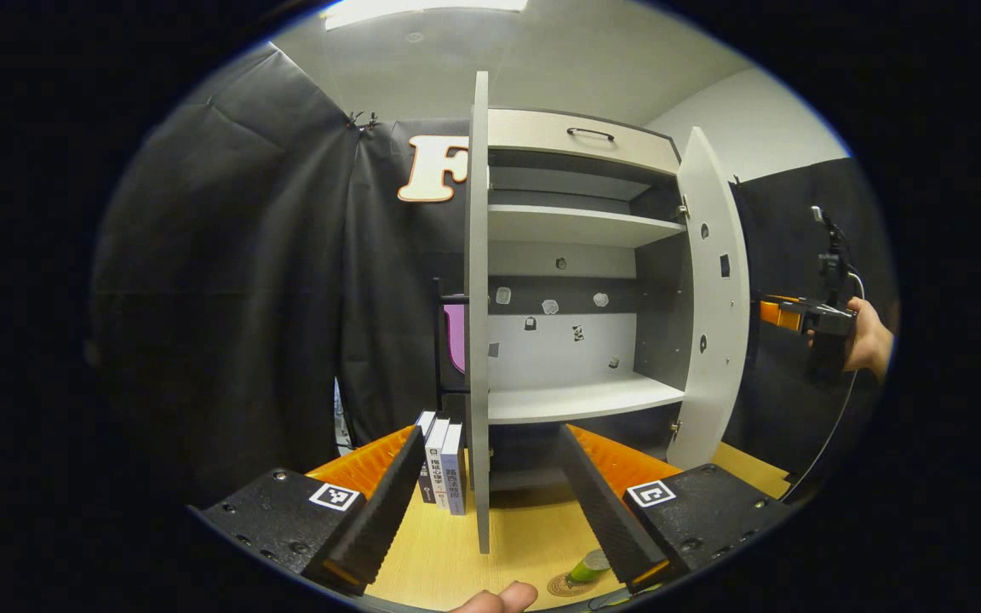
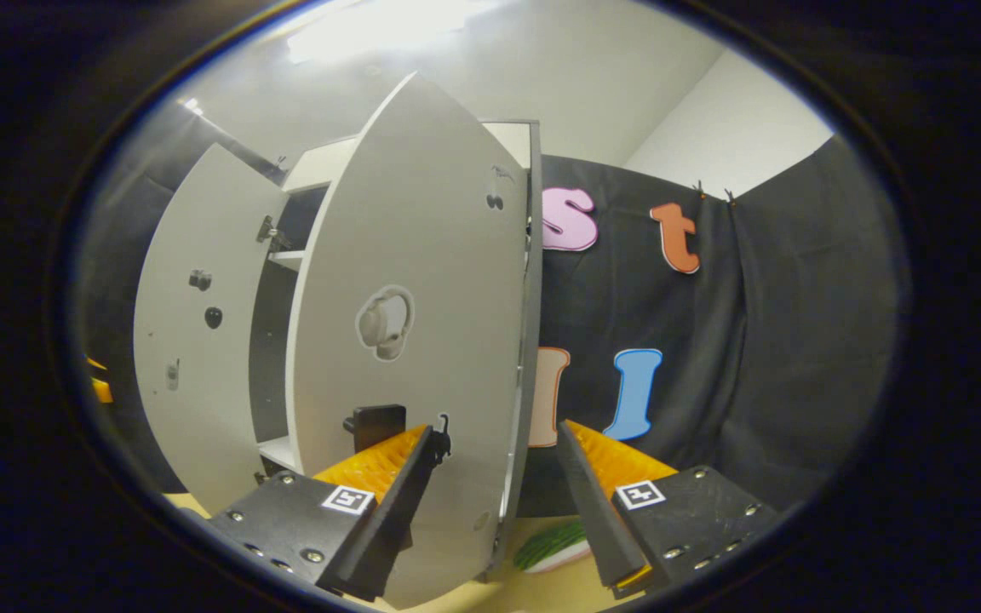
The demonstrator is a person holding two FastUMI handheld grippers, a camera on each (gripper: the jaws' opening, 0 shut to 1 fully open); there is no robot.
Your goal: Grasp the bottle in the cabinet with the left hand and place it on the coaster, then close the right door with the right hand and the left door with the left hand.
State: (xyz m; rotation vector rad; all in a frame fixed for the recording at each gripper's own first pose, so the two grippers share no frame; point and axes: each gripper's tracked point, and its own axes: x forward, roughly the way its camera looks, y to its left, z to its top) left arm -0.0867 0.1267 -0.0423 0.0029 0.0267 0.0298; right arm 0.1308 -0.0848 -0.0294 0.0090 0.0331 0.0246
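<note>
Cabinet (image 1: 576, 255) stands on the wooden tabletop (image 1: 456, 562), both doors open, shelves bare. In the left gripper view the left door (image 1: 479, 323) is seen edge-on, swung straight out toward the camera; the right door (image 1: 712, 315) is angled outward. In the right gripper view the right door (image 2: 414, 340) is very close, its outer face toward the camera, and the left door (image 2: 201, 358) sits behind it.

Three books (image 1: 441, 464) stand upright just left of the left door.

Left gripper (image 1: 490, 519): jaws spread wide, holding nothing, the left door's edge between them. Right gripper (image 2: 499, 511): jaws wide, empty, right door's edge between the fingers; touching or not, can't tell. It also shows held by a hand (image 1: 869, 340) beyond the right door.

Green bottle (image 1: 586, 568) sits on the coaster (image 1: 567, 586) on the tabletop, low by the left gripper's right finger.
</note>
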